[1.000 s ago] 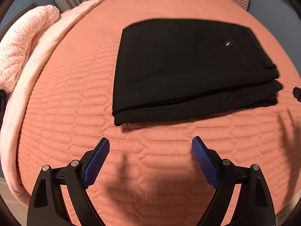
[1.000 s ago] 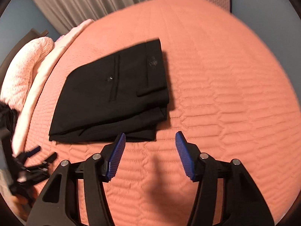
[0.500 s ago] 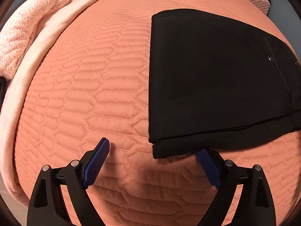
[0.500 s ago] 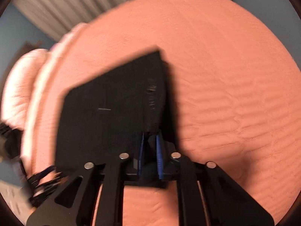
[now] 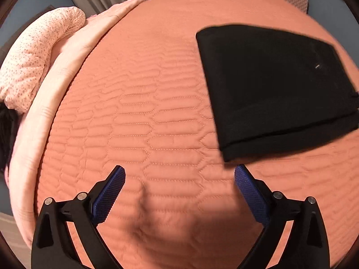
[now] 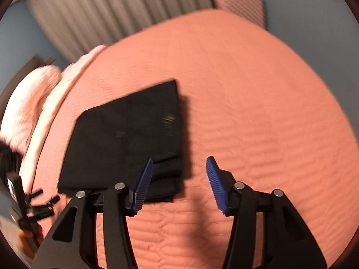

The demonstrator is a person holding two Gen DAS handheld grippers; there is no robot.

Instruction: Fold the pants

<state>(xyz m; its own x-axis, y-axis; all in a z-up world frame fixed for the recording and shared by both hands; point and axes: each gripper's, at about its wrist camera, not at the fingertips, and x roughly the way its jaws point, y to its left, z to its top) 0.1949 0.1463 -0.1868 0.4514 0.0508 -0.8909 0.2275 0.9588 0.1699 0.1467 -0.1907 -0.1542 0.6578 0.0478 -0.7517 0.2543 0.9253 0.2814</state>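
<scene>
Black pants [image 5: 276,89] lie folded into a flat stack on the salmon quilted bedspread [image 5: 145,123]. In the left wrist view they sit to the upper right. My left gripper [image 5: 179,169] hovers over bare quilt just left of the pants' near corner, its jaws opening wide with nothing between them. In the right wrist view the pants [image 6: 125,139] lie left of centre. My right gripper [image 6: 179,160] hangs above their near right corner, jaws opening. That corner shows between the fingers but the pads do not touch it.
A pink dotted pillow [image 5: 38,60] and a pale pink folded blanket [image 5: 67,71] run along the bed's left side. Grey curtains [image 6: 101,18] and a pink quilted case [image 6: 240,4] stand behind the bed. Bare quilt stretches right of the pants.
My right gripper pinched the pants' near right corner half a second ago; it has since let go, spread and lifted. My left gripper slid left, off the pants' near edge.
</scene>
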